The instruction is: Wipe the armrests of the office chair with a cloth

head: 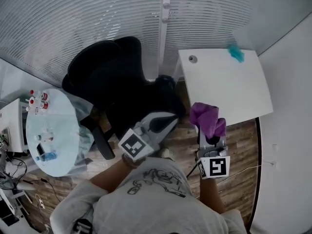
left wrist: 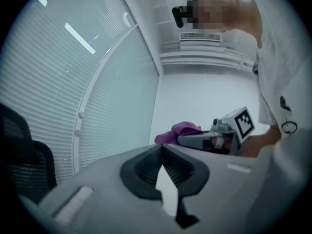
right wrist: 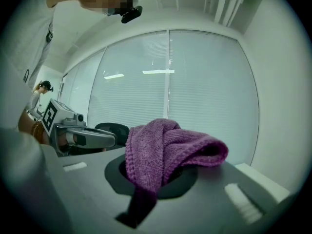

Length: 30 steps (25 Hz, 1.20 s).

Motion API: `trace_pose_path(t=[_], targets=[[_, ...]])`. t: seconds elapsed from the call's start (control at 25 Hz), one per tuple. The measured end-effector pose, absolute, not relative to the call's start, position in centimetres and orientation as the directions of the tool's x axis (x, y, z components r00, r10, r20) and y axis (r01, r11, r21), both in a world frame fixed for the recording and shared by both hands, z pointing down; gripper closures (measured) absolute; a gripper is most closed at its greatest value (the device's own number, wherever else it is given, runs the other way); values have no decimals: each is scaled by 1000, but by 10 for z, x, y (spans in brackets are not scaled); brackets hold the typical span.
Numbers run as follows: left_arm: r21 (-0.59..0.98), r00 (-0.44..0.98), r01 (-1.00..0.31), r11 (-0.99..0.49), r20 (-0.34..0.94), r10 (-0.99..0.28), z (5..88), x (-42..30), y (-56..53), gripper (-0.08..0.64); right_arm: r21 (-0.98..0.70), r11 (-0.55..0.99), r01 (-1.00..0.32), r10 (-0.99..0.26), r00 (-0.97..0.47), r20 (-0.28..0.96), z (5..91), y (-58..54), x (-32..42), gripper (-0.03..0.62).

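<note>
A black office chair [head: 112, 77] stands by the window, with one armrest [head: 101, 139] on its near left side. My right gripper [head: 210, 135] is shut on a purple knitted cloth [head: 206, 118], held in the air near the desk corner, right of the chair. In the right gripper view the cloth [right wrist: 165, 147] bunches over the jaws and hides the fingertips. My left gripper [head: 169, 122] hovers over the chair's near right side. Its jaws meet at the tips with nothing between them [left wrist: 162, 147]. Neither gripper touches the chair.
A white desk [head: 229, 89] stands at the right with a teal object [head: 236, 53] on its far edge. A round glass table [head: 51, 130] with small bottles is at the left. Window blinds [head: 97, 13] run behind the chair. Wooden floor [head: 185, 140] lies below.
</note>
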State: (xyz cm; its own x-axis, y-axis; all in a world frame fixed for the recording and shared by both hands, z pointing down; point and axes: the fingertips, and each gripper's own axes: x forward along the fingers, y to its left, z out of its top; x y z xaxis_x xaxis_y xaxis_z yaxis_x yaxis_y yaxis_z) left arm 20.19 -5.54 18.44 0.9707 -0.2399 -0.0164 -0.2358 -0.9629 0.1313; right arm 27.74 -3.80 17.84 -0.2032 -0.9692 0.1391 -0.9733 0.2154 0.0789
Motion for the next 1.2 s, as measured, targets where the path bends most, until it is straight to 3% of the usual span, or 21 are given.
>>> trace_pose_path(t=[0.32, 0.64, 0.96, 1.2], targets=[[112, 951, -302, -947, -28, -307, 166, 188, -60, 560, 75, 286, -955, -952, -274, 136, 166, -40, 256, 561], [92, 860, -506, -858, -19, -510, 172, 135, -61, 560, 40, 471, -881, -879, -466, 100, 164, -47, 204, 563], [88, 644, -761, -643, -27, -765, 163, 54, -20, 560, 56, 755, -653, -655, -747, 115, 165, -27, 120, 563], [84, 481, -873, -480, -13, -877, 158, -12, 23, 560, 56, 884, -464, -468, -878, 101, 154, 5, 47, 563]])
